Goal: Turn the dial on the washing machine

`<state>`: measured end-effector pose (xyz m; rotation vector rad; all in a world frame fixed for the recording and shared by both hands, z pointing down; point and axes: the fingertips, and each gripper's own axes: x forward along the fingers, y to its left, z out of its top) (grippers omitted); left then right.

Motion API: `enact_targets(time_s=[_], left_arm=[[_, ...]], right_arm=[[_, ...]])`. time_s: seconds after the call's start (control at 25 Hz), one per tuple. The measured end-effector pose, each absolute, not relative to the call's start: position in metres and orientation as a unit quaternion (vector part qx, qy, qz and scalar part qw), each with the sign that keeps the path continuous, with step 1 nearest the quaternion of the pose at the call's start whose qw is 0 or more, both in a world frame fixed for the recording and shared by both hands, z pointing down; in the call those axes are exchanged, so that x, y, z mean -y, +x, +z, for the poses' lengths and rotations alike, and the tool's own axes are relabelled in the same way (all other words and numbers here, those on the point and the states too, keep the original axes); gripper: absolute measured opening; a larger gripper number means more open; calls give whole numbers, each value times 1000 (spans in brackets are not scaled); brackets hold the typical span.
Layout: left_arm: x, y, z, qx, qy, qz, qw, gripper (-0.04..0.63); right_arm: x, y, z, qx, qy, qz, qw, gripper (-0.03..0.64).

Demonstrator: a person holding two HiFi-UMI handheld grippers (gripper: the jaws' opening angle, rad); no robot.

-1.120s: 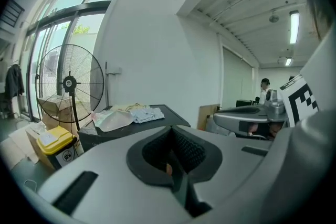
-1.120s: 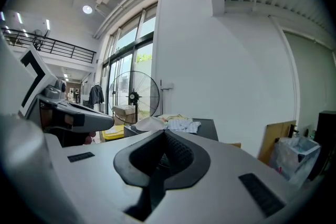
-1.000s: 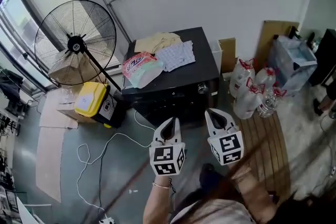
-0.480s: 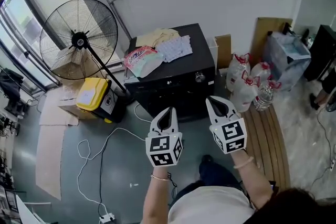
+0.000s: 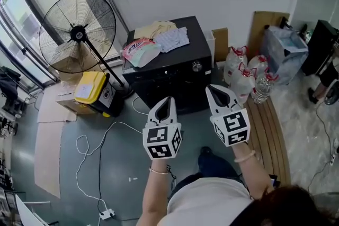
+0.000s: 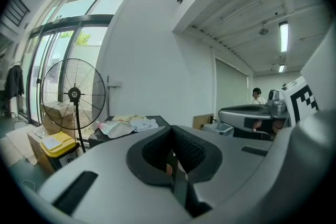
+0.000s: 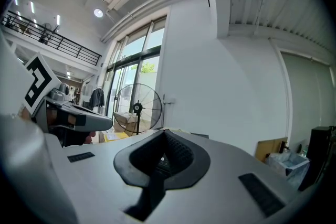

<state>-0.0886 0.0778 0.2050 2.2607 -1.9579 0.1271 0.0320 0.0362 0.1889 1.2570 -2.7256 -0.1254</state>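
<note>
Lifted, left hand-held gripper (image 5: 167, 99) and right hand-held gripper (image 5: 212, 89), jaws pressed together, face boxy black washing machine (image 5: 177, 78).

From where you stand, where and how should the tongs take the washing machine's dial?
Grip the dial by its round rim, coming straight at the front of the washing machine. The knob stands on the front's right end, facing you. The right tongs sit nearer it, but they are shut, so probably open them first.

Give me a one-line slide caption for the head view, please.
Left gripper and right gripper, both shut, hover before the washing machine and its silver dial.
</note>
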Motion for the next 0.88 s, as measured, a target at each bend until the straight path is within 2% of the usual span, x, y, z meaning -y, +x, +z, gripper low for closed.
enact_targets(time_s=[0.88], left_arm=[[-103,-79,202,642,762,42,71,14]], right_arm=[[-61,39,178,904,422,-38,57,26]])
